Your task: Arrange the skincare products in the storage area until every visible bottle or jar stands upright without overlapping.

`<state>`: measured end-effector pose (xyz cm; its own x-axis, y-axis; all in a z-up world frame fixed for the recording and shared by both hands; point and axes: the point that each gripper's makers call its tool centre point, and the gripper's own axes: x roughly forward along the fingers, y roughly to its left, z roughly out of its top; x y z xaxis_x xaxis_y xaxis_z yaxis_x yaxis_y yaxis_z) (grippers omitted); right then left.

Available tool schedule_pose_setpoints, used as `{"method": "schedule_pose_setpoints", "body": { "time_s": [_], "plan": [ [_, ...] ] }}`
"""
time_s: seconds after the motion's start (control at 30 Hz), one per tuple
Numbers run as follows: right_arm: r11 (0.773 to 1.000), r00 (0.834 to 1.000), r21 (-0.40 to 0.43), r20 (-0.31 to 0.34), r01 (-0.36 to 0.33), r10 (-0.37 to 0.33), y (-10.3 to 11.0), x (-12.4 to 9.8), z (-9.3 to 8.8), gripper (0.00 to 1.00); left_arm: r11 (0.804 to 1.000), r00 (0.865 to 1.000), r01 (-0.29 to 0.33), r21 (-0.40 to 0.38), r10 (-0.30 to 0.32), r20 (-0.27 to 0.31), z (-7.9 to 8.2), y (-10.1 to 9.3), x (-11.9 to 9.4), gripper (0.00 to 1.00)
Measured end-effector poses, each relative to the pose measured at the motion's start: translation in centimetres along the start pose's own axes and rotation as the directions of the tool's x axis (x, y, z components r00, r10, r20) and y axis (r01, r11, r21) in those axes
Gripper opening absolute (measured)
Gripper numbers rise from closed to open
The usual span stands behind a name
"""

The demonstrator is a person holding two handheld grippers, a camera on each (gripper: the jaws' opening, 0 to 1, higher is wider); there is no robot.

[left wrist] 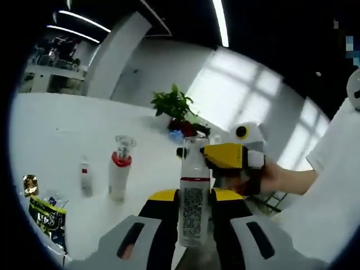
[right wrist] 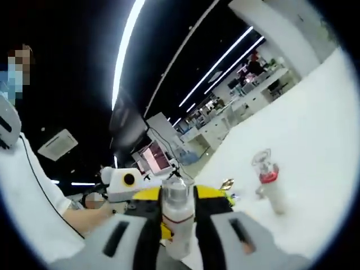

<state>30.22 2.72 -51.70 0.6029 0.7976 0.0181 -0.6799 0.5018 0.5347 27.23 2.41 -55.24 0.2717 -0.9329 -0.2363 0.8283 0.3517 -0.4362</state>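
Jaws of the left gripper [left wrist: 193,216] are closed on a slim clear bottle [left wrist: 194,191], held upright between the yellow-and-black pads; it has a transparent cap, a red band at the shoulder and a white label with dense dark print. From the right, the right gripper [left wrist: 233,157] reaches in with a hand [left wrist: 270,175] behind it, its yellow tip at the bottle's cap. In the right gripper view its own jaws [right wrist: 177,222] clasp the same bottle at the neck, the clear cap and red band standing between the pads. Farther off on the white desk [left wrist: 67,124] stands a white pump bottle [left wrist: 120,169] with a red collar and clear cap, upright, with a small white tube [left wrist: 85,175] just to its left. A dark packet [left wrist: 48,216] lies at the near left edge, and a potted plant [left wrist: 175,109] sits at the far side.
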Motion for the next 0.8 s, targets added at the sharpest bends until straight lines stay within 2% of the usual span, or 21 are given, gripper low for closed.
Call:
{"method": "schedule_pose_setpoints", "body": {
  "time_s": [0.1,0.3,0.5,0.67,0.8],
  "plan": [
    [0.999,1.0,-0.047,-0.02,0.008,-0.009,0.1,0.1,0.0,0.21,0.997,0.998,-0.024,0.075,0.029,-0.063,-0.6,0.5,0.0,0.29],
    [0.984,0.998,-0.176,-0.065,0.01,-0.022,0.2,0.4,-0.5,0.21,0.987,0.984,-0.02,0.159,0.048,-0.172,-2.3,1.1,0.4,0.25],
    [0.941,0.99,-0.339,-0.13,0.014,-0.062,0.3,0.5,-1.4,0.21,0.979,0.967,-0.007,0.206,0.059,-0.249,-3.5,1.7,1.1,0.18],
    [0.925,0.983,-0.38,-0.156,0.027,-0.093,-0.1,0.5,-2.2,0.21,0.975,0.956,0.012,0.222,0.054,-0.289,-4.3,2.3,1.8,0.17],
    [0.908,0.975,-0.417,-0.185,0.038,-0.125,-0.7,0.4,-3.1,0.21,0.964,0.94,0.038,0.262,0.055,-0.337,-5.2,3.0,2.4,0.17]
  ]
}}
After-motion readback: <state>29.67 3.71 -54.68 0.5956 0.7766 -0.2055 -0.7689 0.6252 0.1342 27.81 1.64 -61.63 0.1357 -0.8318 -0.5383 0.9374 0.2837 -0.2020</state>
